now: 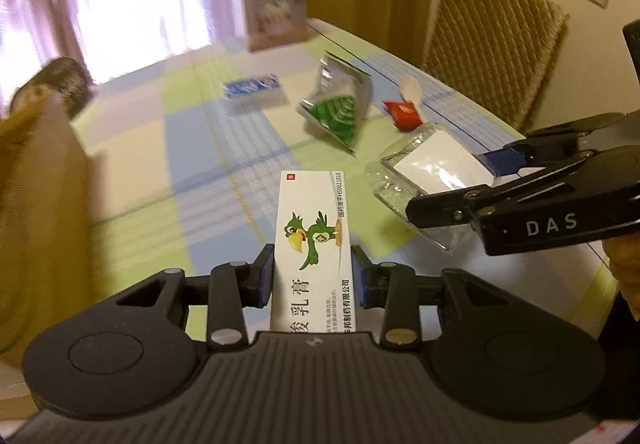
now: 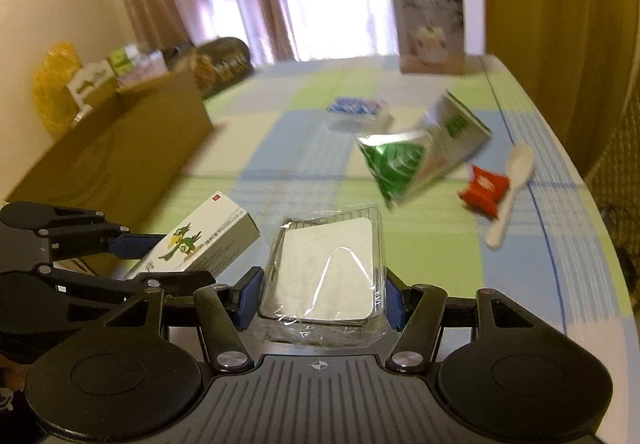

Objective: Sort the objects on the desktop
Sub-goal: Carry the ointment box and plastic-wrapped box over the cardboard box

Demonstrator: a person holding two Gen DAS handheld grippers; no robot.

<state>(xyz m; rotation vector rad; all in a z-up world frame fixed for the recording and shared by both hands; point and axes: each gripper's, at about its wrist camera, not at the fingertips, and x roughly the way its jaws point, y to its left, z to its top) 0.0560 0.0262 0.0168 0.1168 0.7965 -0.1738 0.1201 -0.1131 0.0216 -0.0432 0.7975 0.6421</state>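
My left gripper point(image 1: 313, 272) is shut on a white medicine box point(image 1: 314, 240) printed with a green parrot, held above the checked tablecloth. My right gripper point(image 2: 320, 294) is shut on a clear plastic packet point(image 2: 326, 268) with a white card inside. From the left wrist view the right gripper point(image 1: 452, 184) comes in from the right with that clear packet point(image 1: 430, 174). From the right wrist view the left gripper point(image 2: 148, 260) sits at the left with the parrot box point(image 2: 200, 240).
On the tablecloth point(image 2: 280, 148) lie a green and silver pouch point(image 2: 416, 156), a red sachet point(image 2: 484, 190), a white plastic spoon point(image 2: 512, 188) and a blue packet point(image 2: 356, 106). A tall printed carton point(image 2: 430, 26) stands at the back. An open cardboard box point(image 2: 116, 148) sits left. A wicker chair point(image 1: 492, 44) stands beyond the table.
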